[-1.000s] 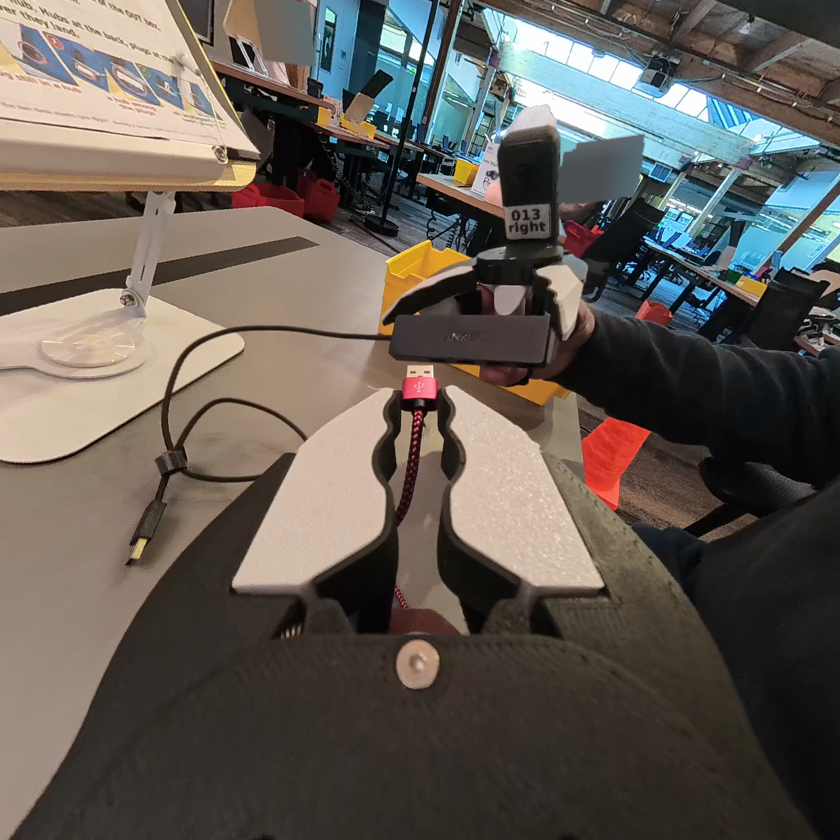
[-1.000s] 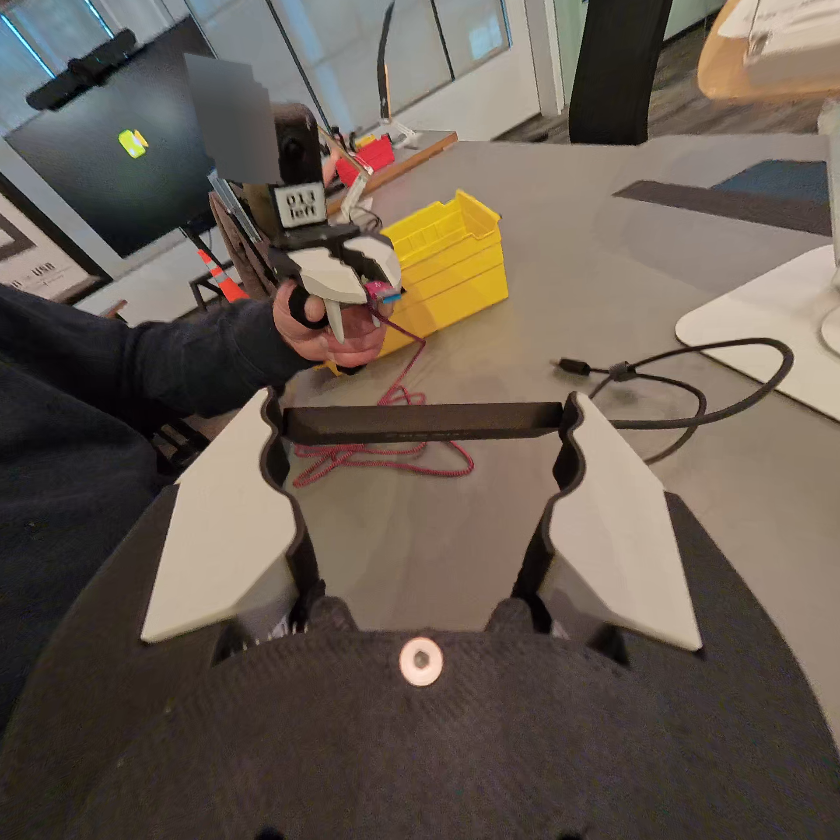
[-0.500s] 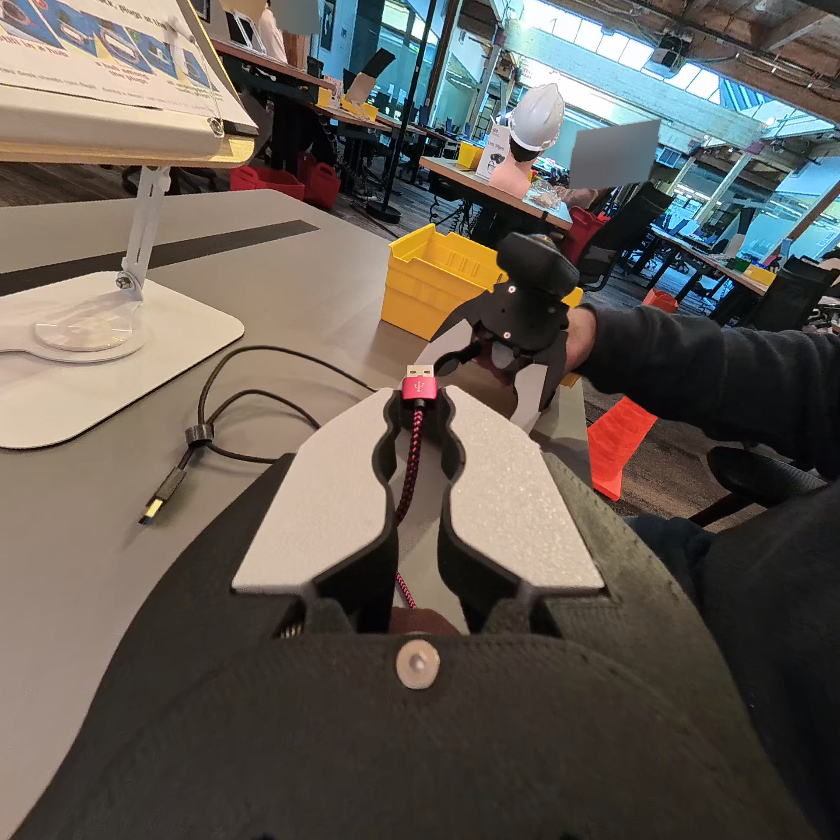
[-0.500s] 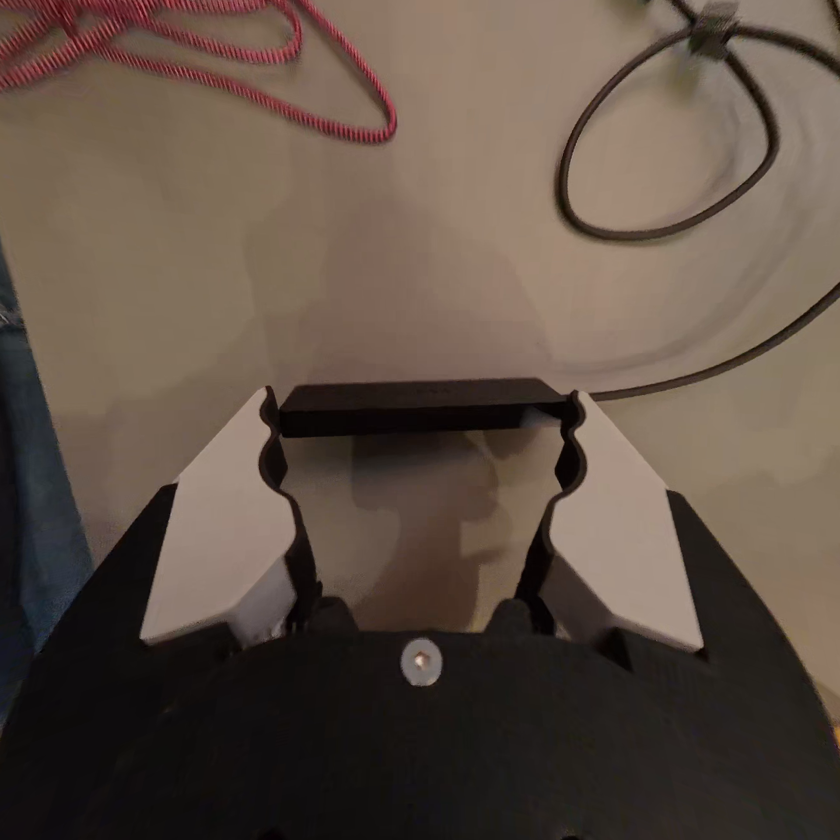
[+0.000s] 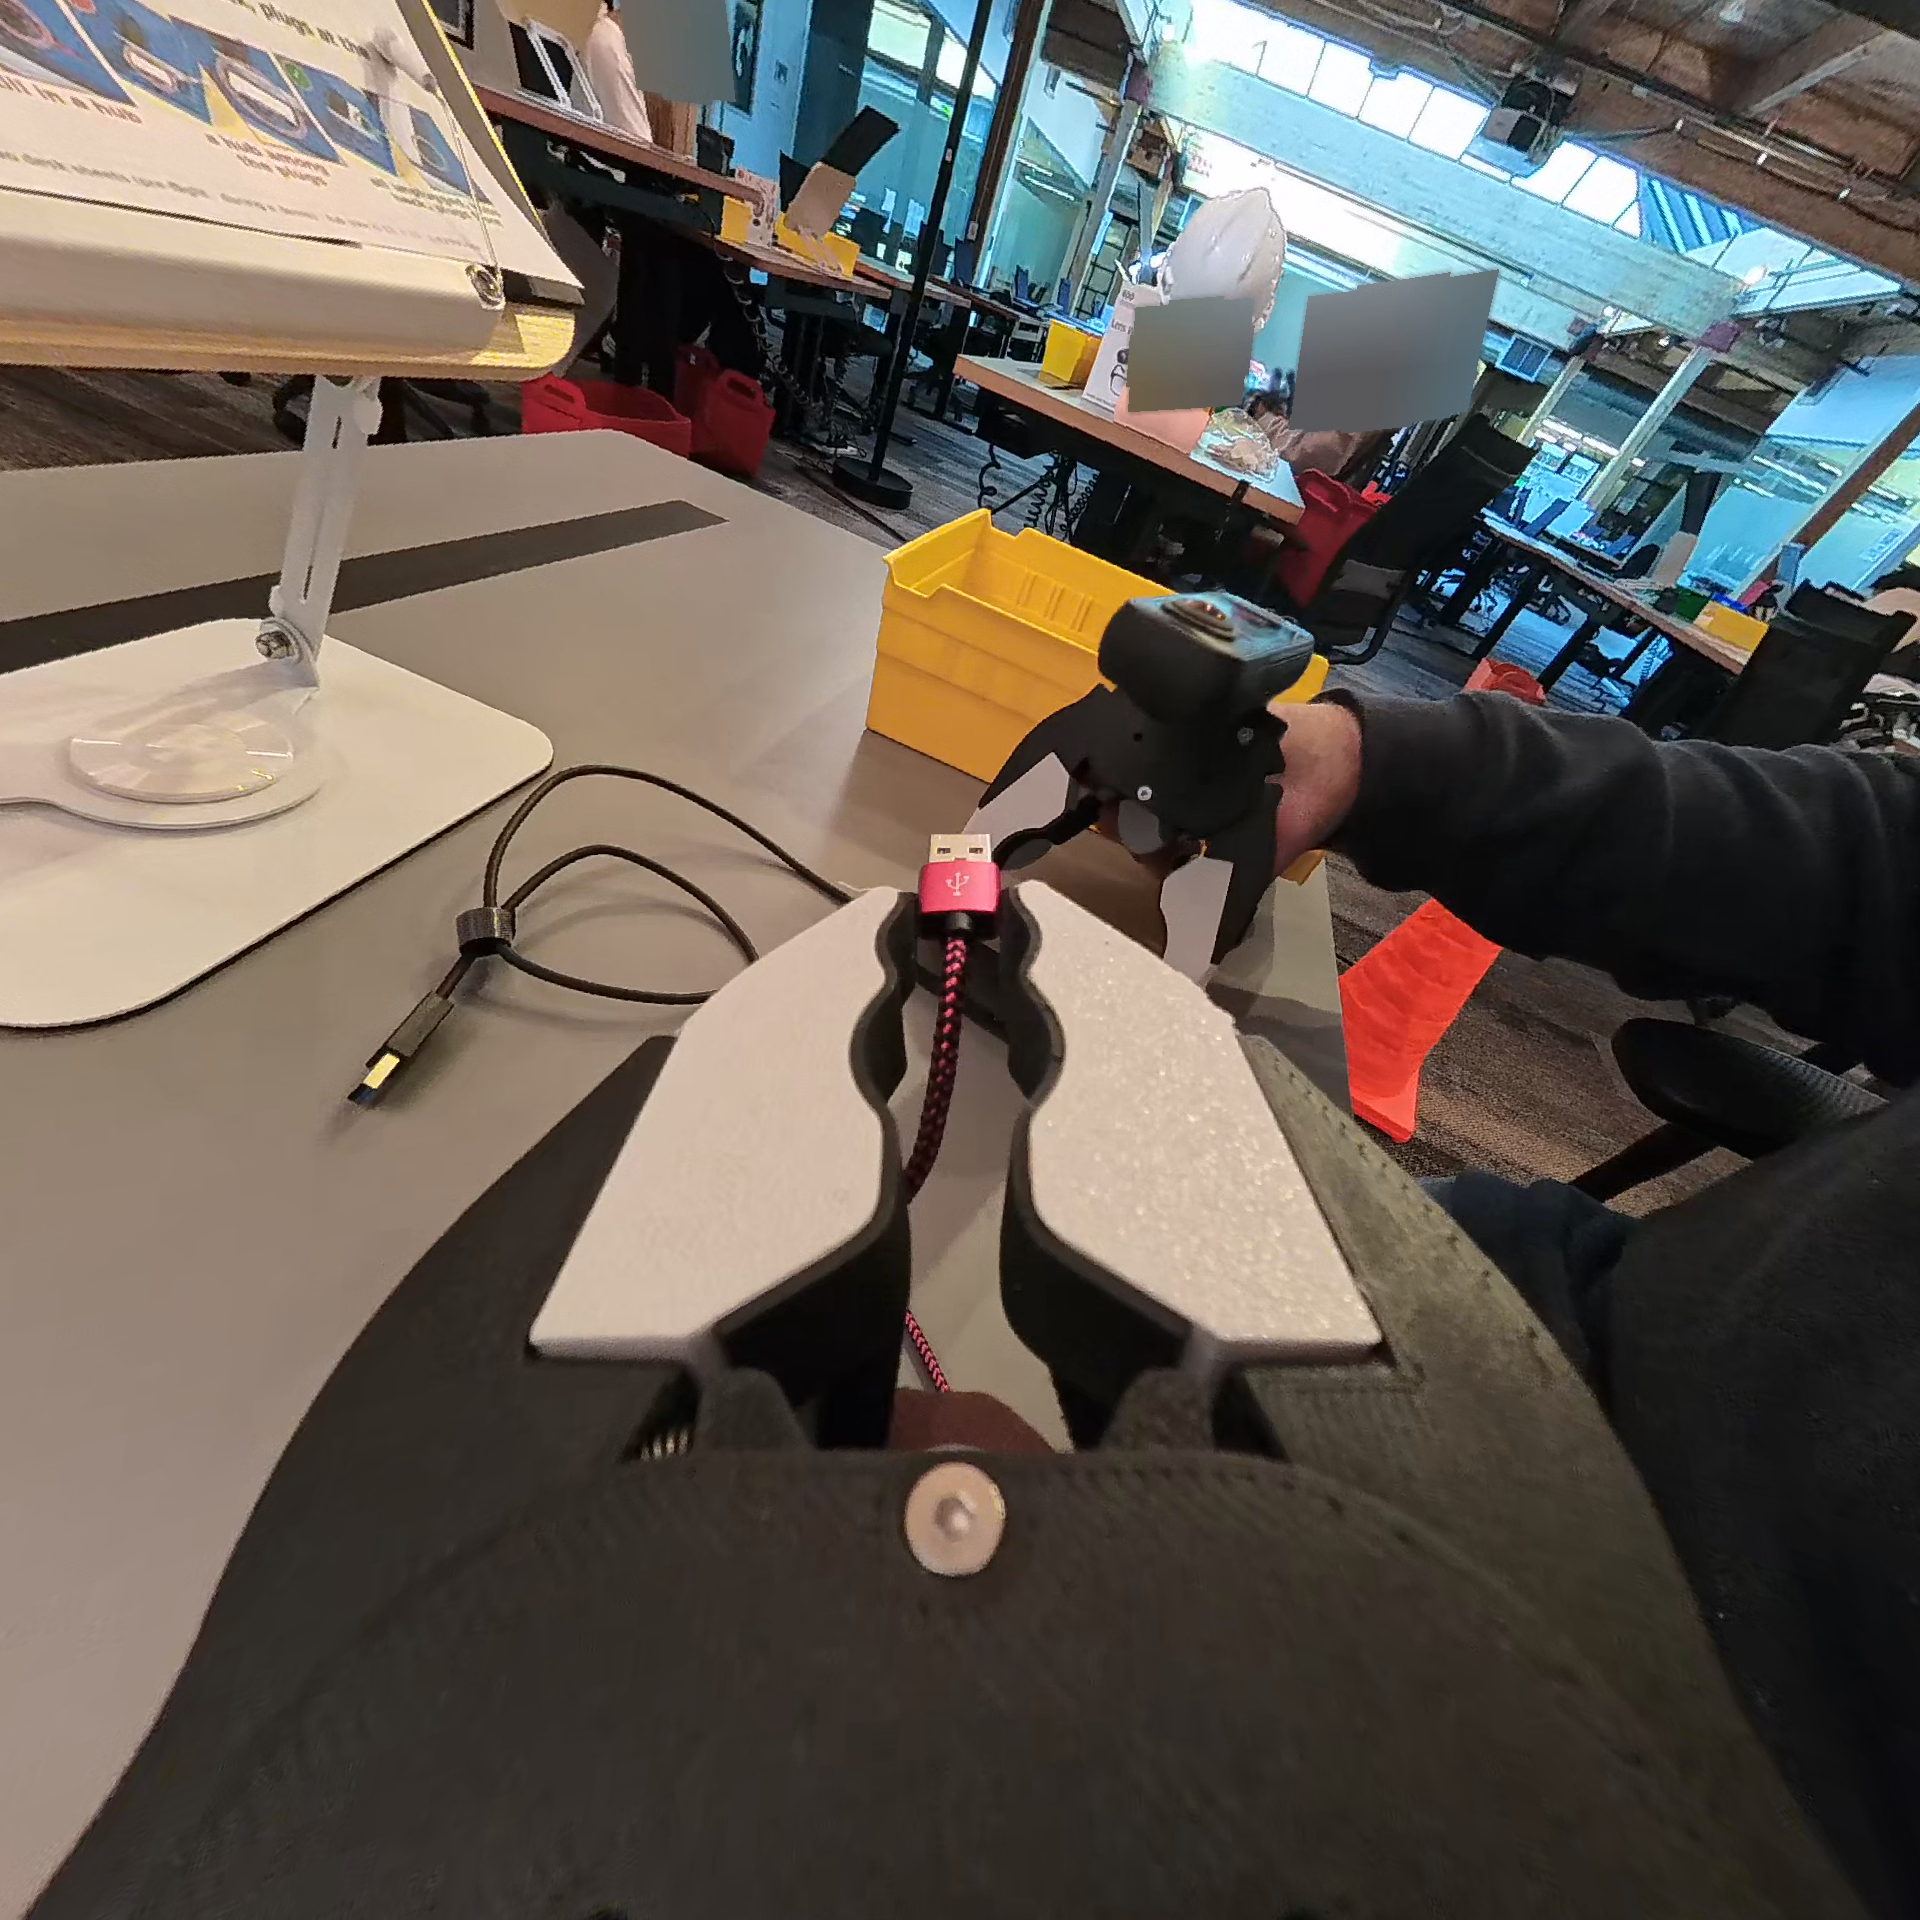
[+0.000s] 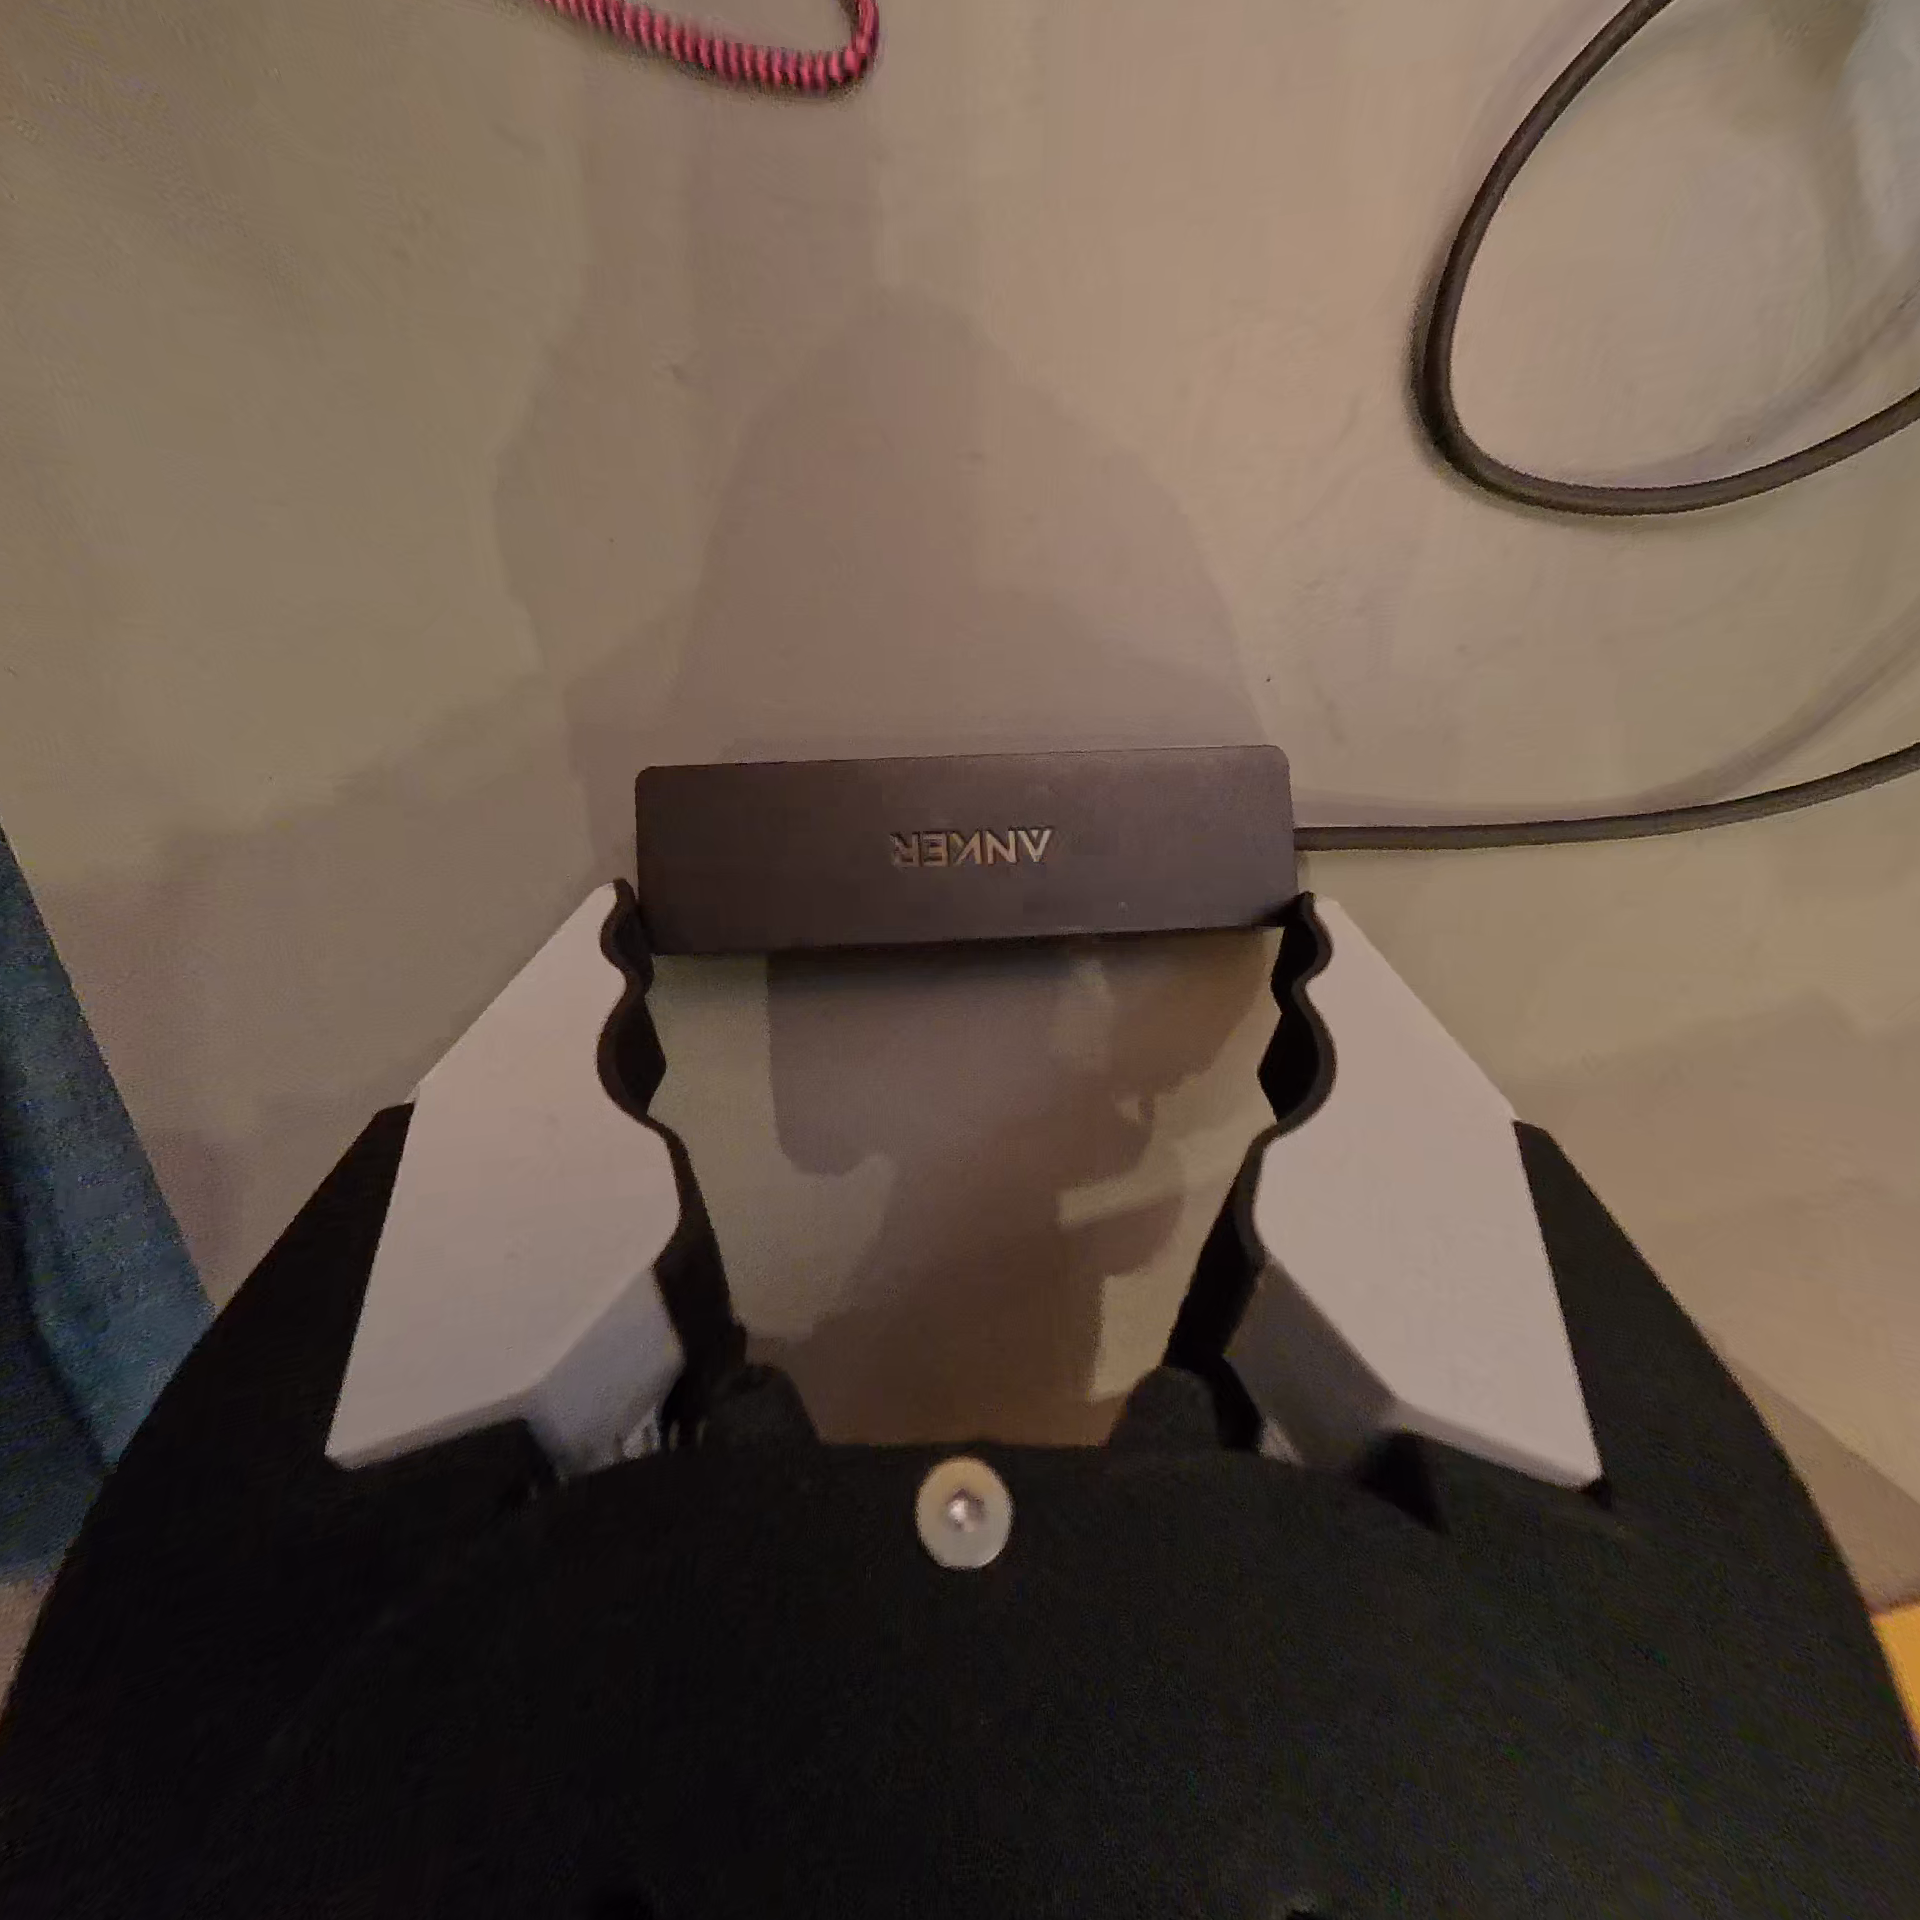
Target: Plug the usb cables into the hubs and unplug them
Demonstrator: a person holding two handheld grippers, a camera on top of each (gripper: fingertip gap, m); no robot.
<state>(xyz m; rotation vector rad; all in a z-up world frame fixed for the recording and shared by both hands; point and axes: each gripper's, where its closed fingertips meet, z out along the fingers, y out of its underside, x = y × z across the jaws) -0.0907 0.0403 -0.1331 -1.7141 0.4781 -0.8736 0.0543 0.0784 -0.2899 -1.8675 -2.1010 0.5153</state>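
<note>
Black hub (image 6: 964, 847) spans right gripper's (image 6: 961, 920) fingertips, clamped endwise

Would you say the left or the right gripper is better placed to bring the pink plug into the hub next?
Left, probably: the left gripper is shut on the pink USB plug, tip forward and free. The right gripper only steadies the black hub over the table.

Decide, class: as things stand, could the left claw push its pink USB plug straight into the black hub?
Probably not yet. The left claw grips the pink USB plug with nothing ahead of it, but the right claw has turned the black hub down toward the grey table, away from the plug.
</note>
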